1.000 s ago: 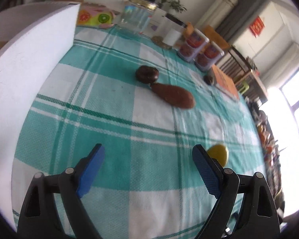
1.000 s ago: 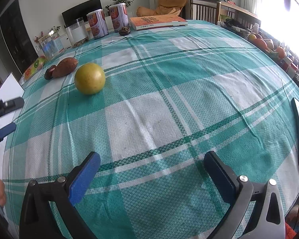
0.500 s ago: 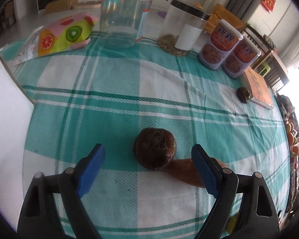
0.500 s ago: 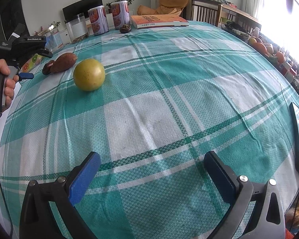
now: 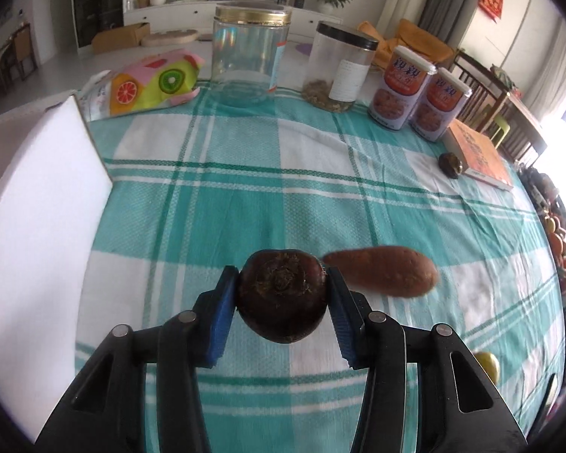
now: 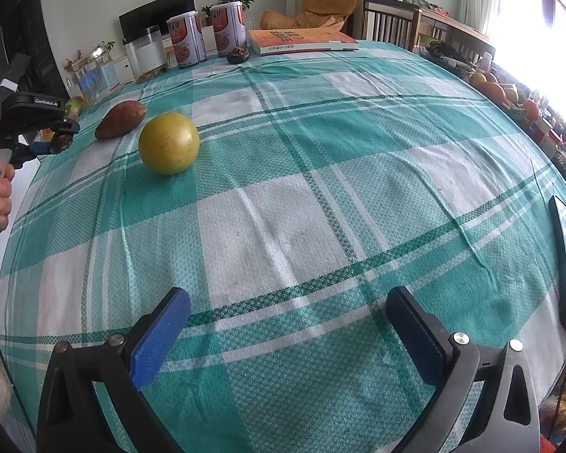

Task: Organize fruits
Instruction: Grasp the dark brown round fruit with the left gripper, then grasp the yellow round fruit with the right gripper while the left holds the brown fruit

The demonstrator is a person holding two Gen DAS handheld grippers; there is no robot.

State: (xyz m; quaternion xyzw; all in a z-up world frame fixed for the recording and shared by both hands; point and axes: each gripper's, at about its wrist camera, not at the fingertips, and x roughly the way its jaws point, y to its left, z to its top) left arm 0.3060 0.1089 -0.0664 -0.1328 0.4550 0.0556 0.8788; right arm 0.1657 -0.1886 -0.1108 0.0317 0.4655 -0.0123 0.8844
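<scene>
My left gripper (image 5: 283, 298) is shut on a dark brown round fruit (image 5: 282, 300), held between its blue pads just above the checked cloth. The gripper and fruit also show in the right wrist view (image 6: 58, 139) at the far left. A brown elongated fruit (image 5: 385, 271) lies right behind it, also seen in the right wrist view (image 6: 120, 119). A yellow round fruit (image 6: 169, 142) sits on the cloth; only its edge (image 5: 486, 365) shows in the left wrist view. My right gripper (image 6: 288, 324) is open and empty, low over the cloth.
A white box (image 5: 37, 207) stands at the left. At the far edge stand a clear jar (image 5: 251, 62), a black-lidded jar (image 5: 339, 71), two cans (image 5: 420, 92), an orange book (image 5: 479, 153), a small dark fruit (image 5: 450, 163) and a colourful bag (image 5: 147, 83).
My left gripper moved forward to the dark round fruit and shut on it. The right gripper has stayed still and open.
</scene>
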